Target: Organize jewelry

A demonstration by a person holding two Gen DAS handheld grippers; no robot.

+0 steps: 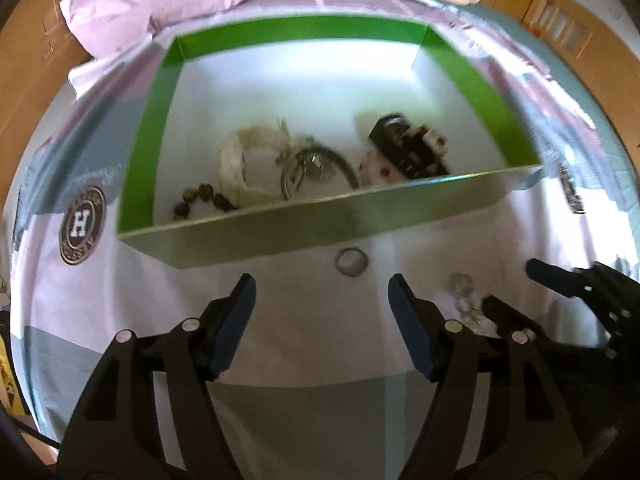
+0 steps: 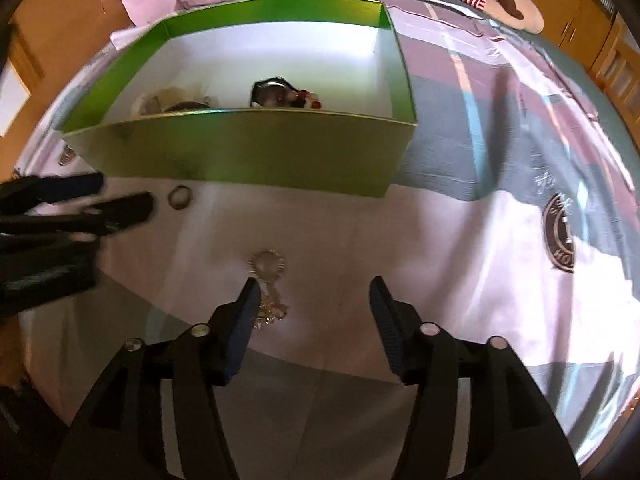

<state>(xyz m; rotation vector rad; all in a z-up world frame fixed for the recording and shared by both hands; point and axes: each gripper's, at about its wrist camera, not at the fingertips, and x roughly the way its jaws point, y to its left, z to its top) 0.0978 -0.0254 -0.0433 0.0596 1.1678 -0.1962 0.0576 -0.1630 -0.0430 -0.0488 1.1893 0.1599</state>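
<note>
Bedspread carries a green box; both tongs, left and right, gape empty. Next: right pinches the silver chain at lower centre.

The green box's near wall hides most jewelry inside; contents blurred.

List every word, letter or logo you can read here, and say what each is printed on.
"H": centre of the round brown emblem on the bedsheet.
Ring lettering around that emblem: too blurred to read.
Cursive script above it: unreadable.
Second emblem: only fragments, unreadable.
Green box: no text visible.
</note>
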